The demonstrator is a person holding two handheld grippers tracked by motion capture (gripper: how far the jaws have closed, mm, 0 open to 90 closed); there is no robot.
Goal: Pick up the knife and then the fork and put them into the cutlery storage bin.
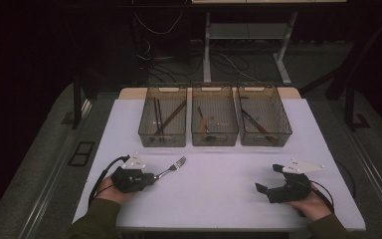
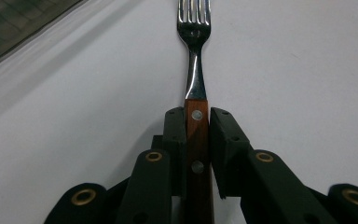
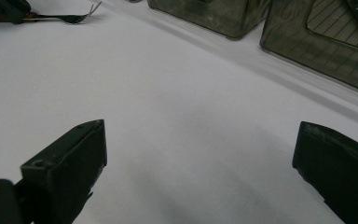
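At the near edge of the white rectangular table (image 1: 219, 189), a person's two forearms in dark olive sleeves come in, cut off by the bottom of the high view. The left hand's black two-jaw gripper (image 1: 151, 177) is clamped on the handle of a steel fork with a riveted reddish-brown wooden handle (image 2: 196, 140). In the left gripper view the two pads press the handle from both sides. Two rivets show, and the lower end of the handle runs out of sight between the jaw arms. The fork lies low over the tabletop near its front left, tines pointing away toward the bins. Whether it rests on the surface or is just above it cannot be told. The tine tips are cut off by the top of that view.

The right hand's black two-jaw gripper (image 1: 269, 178) rests near the front right of the table, well apart from the fork. Its jaws stand wide apart with only bare tabletop between them.

Farther back, three smoky translucent plastic bins stand side by side in a row. The left bin (image 1: 162, 141), the middle bin (image 1: 215, 141) and the right bin (image 1: 264, 141) each hold dark, wood-handled utensils, too dim and small to name. Beyond the table, floor cables and desk legs fade into darkness.
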